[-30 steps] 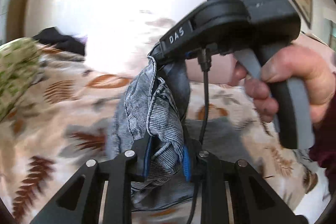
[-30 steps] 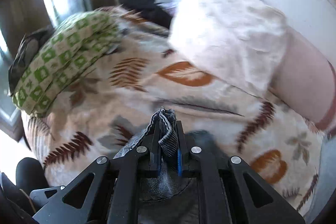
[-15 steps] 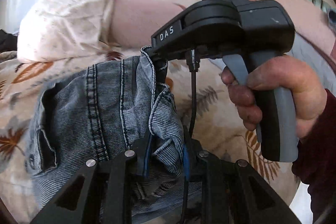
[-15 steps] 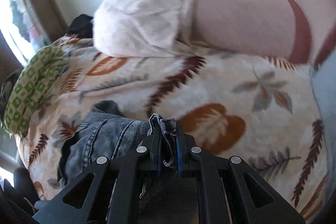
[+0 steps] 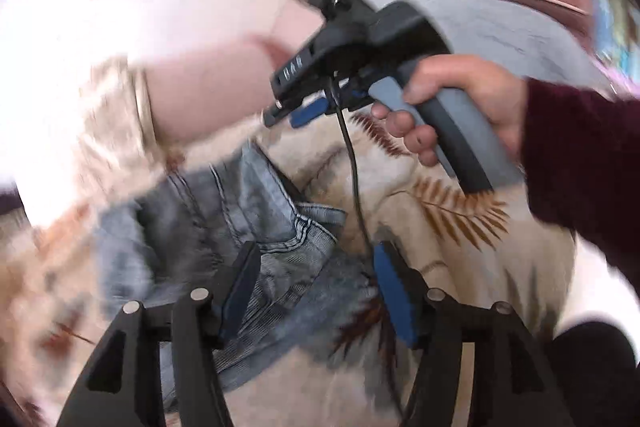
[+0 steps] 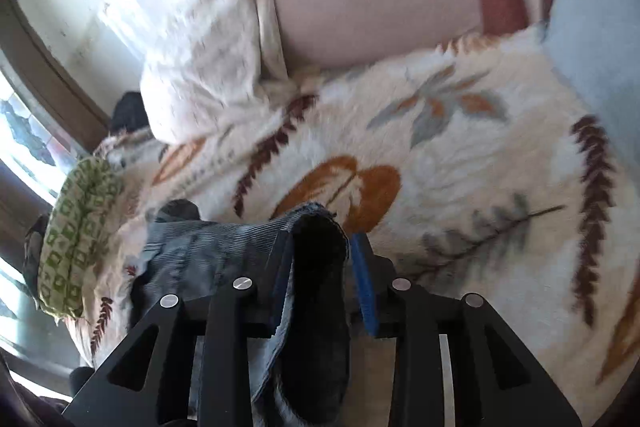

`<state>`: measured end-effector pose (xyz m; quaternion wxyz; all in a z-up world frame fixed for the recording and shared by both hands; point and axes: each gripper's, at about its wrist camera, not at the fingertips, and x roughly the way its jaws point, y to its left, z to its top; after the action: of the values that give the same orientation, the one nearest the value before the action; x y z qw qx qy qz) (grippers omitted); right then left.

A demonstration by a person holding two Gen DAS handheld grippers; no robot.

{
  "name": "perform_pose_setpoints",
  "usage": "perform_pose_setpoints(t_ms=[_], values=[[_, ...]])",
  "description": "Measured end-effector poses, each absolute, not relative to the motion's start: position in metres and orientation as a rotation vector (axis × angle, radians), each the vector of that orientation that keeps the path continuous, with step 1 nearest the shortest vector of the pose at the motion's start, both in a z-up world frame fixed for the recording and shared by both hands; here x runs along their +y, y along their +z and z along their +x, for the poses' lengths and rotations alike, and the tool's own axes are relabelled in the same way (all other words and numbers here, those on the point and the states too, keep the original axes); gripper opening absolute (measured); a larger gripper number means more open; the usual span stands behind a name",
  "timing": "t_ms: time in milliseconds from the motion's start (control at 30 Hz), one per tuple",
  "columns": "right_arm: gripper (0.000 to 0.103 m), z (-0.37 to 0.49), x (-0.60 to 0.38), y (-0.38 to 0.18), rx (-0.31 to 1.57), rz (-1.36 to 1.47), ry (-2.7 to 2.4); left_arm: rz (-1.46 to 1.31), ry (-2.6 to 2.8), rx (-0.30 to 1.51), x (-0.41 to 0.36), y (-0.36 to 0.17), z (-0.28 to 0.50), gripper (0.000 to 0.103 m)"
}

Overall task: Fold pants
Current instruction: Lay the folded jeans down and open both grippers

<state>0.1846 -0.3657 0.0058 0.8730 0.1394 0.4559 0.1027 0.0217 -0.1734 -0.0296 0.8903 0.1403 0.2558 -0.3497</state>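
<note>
Nearest in the left wrist view, my left gripper stands with its jaws apart, the blue pads straddling but not pinching the pants, which lie rumpled on the leaf-print blanket just ahead. In the right wrist view, my right gripper is likewise spread; a dark fold of the pants rises between the pads and touches the left one, but nothing is clamped.

The garment is grey-blue denim: by my judgement fairly heavy, stiff along its stitched seams and edge band, limp across the panels, and not slippery on the pile of the blanket. The thick seamed edge nearest each gripper offers the surest hold, since a pinch on a single thin layer would likely let the rest sag away.

Farther off in the left view, my right hand holds the other tool above the blanket. Beyond lie a cream and pink pillow and, at the far left edge, a green checked cloth.
</note>
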Motion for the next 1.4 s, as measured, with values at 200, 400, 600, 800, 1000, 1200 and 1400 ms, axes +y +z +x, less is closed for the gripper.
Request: perform_pose_setpoints(t_ms=[200, 400, 600, 800, 1000, 1200, 1400], values=[[0.047, 0.128, -0.349, 0.055, 0.859, 0.187, 0.178, 0.315, -0.558, 0.484, -0.101, -0.006, 0.022, 0.077], [0.06, 0.1, -0.307, 0.067, 0.729, 0.238, 0.211, 0.232, -0.338, 0.589, -0.046, -0.014, 0.093, 0.078], [0.06, 0.113, -0.263, 0.041, 0.66, 0.222, 0.181, 0.178, -0.331, 0.607, -0.057, -0.021, 0.136, 0.078], [0.057, 0.153, -0.259, -0.001, 0.748, 0.26, 0.212, 0.214, -0.382, 0.666, -0.083, -0.051, 0.15, 0.078], [0.059, 0.172, -0.268, -0.055, 0.942, 0.299, 0.127, 0.294, -0.393, 0.754, -0.098, -0.089, 0.155, 0.078], [0.064, 0.164, -0.257, -0.076, 0.986, 0.156, 0.104, 0.194, -0.397, 0.865, -0.088, -0.108, 0.171, 0.085], [0.066, 0.149, -0.265, -0.058, 0.984, 0.218, 0.105, 0.125, -0.341, 0.854, -0.075, -0.093, 0.164, 0.091]])
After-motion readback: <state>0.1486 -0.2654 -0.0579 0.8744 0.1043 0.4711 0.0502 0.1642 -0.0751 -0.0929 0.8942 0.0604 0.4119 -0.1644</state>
